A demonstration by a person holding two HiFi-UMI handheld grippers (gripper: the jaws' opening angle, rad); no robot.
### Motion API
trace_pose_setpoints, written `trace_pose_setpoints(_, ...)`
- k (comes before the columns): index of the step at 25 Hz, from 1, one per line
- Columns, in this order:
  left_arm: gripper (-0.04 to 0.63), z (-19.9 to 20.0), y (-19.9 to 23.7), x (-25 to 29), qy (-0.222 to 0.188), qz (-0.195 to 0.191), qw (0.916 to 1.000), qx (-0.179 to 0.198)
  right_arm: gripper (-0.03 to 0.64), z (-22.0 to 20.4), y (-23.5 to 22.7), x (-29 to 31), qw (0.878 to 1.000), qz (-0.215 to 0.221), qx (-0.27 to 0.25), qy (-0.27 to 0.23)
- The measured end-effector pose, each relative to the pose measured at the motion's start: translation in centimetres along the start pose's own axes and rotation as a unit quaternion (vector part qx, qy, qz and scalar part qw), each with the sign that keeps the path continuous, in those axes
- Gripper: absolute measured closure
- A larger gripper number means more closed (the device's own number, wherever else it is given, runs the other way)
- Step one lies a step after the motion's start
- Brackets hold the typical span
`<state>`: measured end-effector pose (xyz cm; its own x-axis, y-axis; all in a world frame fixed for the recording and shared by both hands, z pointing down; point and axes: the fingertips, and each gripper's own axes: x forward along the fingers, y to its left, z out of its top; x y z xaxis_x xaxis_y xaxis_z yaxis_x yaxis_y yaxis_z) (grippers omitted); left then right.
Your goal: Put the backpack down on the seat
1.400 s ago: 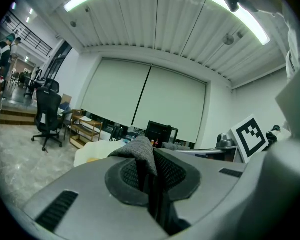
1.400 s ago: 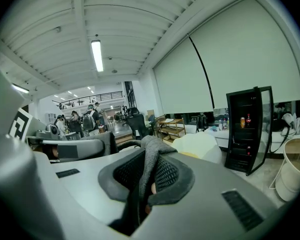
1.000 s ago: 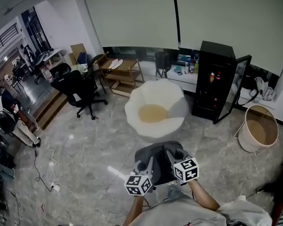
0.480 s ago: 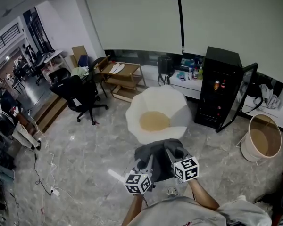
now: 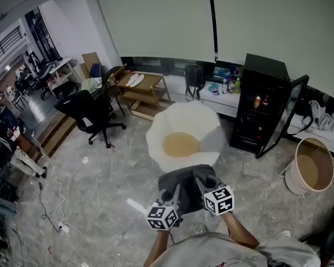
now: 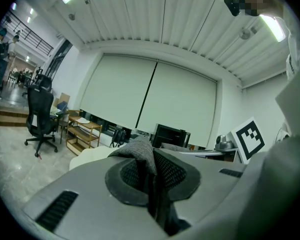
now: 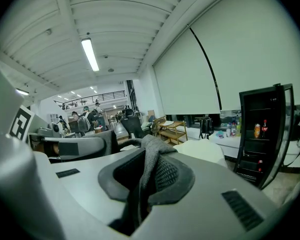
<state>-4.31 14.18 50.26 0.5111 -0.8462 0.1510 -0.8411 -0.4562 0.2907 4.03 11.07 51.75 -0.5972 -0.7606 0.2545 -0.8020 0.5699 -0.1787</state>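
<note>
Walked nearer the seat (image 5: 183,121); backpack (image 5: 185,183) not yet down.
Left gripper (image 5: 170,194) and right gripper (image 5: 204,182) each pinch its grey fabric, holding it up just short of the seat; lowering remains.

Backpack (image 5: 186,183) carried nearer white seat (image 5: 207,119).

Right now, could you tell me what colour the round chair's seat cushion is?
The seat cushion is tan; the head view shows it best.
</note>
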Motion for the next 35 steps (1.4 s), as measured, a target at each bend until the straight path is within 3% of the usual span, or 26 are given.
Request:
trace_pose_setpoints(15,0.543,-0.8,-0.5,4.7,0.008,-0.013,0.9999,-0.002,0.565,-0.3,-4.3,0.9,1.0,-0.004,0.009,-0.001)
trace_pose_setpoints(35,0.543,0.3,4.2,8.8,-0.003,-0.007,0.9999,-0.009,0.565,0.6,-6.3,7.4,1.0,0.002,0.0,0.004)
